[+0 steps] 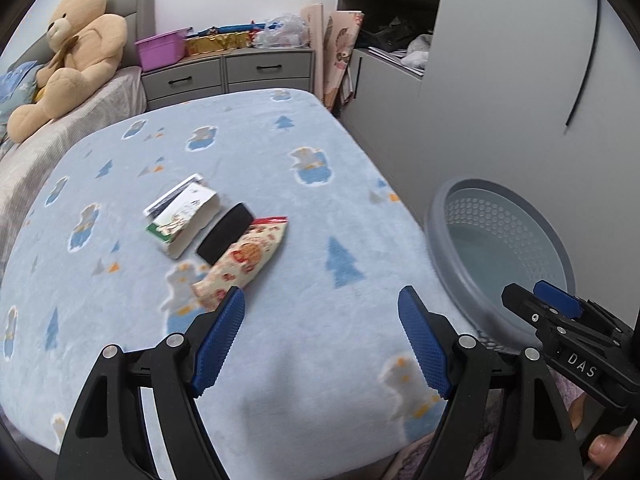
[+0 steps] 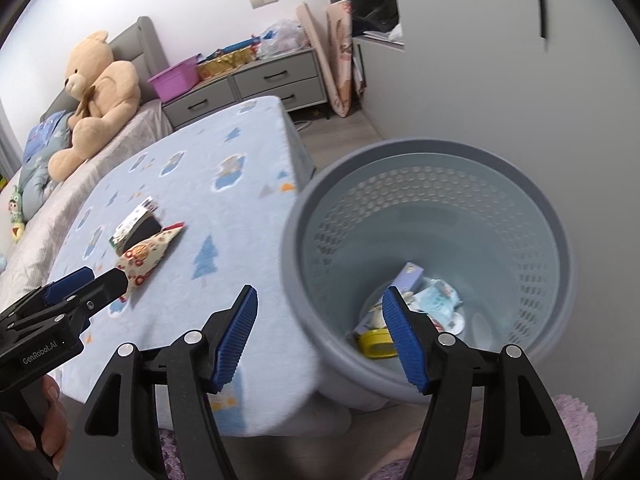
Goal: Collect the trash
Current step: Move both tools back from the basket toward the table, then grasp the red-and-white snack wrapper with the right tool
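Observation:
Three pieces of trash lie together on the blue blanket: a white printed carton [image 1: 182, 216], a black flat pack [image 1: 225, 233] and a cream snack wrapper with red print [image 1: 244, 264]. They also show in the right wrist view, the wrapper [image 2: 150, 254] nearest. My left gripper [image 1: 322, 304] is open and empty, just short of the wrapper. My right gripper [image 2: 318, 304] is open and empty, over the near rim of the grey perforated bin [image 2: 520, 216]. The bin holds several wrappers [image 2: 436, 300] and a yellow item [image 2: 376, 342]. The bin also shows in the left wrist view [image 1: 444, 240].
The bed [image 1: 280, 128] carries a teddy bear [image 1: 76, 52] at its head. Grey drawers [image 1: 240, 72] with a purple tub [image 1: 160, 48] and clutter stand behind. A grey wardrobe [image 1: 500, 100] rises on the right. A purple rug [image 2: 572, 420] lies by the bin.

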Demonstrator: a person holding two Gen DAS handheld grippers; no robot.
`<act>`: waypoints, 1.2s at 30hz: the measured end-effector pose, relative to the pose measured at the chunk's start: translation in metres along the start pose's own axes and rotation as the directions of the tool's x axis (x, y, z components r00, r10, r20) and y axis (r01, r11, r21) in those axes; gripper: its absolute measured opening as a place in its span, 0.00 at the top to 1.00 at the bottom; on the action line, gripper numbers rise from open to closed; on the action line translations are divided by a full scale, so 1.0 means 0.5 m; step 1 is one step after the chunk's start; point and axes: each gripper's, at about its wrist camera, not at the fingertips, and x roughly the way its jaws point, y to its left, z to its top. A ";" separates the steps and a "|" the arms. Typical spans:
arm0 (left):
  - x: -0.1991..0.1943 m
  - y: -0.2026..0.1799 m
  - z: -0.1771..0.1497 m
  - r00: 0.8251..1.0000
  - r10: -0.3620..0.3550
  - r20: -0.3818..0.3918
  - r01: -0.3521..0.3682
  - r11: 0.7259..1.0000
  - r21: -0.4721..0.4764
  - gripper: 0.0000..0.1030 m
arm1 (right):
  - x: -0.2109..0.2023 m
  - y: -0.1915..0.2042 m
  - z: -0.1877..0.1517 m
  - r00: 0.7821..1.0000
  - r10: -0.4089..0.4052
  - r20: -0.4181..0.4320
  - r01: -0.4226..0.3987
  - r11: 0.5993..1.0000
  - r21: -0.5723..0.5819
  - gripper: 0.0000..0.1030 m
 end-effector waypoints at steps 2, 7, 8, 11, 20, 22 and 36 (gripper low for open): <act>-0.006 0.019 -0.006 1.000 0.009 0.002 -0.009 1.000 -0.014 0.27 | 0.000 0.021 0.000 1.000 0.004 0.001 -0.004 1.000 -0.018 0.38; -0.019 0.068 -0.016 1.000 0.027 0.014 -0.026 0.998 -0.056 0.27 | 0.005 0.063 0.001 1.000 0.017 0.004 -0.017 0.998 -0.055 0.37; -0.022 0.077 -0.017 0.999 0.029 0.017 -0.028 0.998 -0.061 0.27 | 0.007 0.074 0.001 1.000 0.024 0.003 -0.023 0.998 -0.062 0.37; -0.029 0.103 -0.020 0.999 0.040 0.024 -0.038 0.996 -0.076 0.27 | 0.013 0.103 0.003 0.999 0.039 0.000 -0.038 0.996 -0.078 0.37; -0.037 0.189 -0.028 0.997 0.070 0.039 -0.064 0.988 -0.138 0.27 | 0.038 0.201 -0.005 0.997 0.076 -0.028 -0.079 0.986 -0.148 0.37; -0.037 0.212 -0.032 0.996 0.078 0.041 -0.071 0.986 -0.153 0.27 | 0.040 0.220 -0.008 0.997 0.076 -0.030 -0.080 0.983 -0.165 0.34; -0.019 0.344 -0.047 0.988 0.151 0.027 -0.143 0.967 -0.211 0.27 | 0.096 0.336 -0.037 0.989 0.102 -0.105 -0.124 0.964 -0.233 0.33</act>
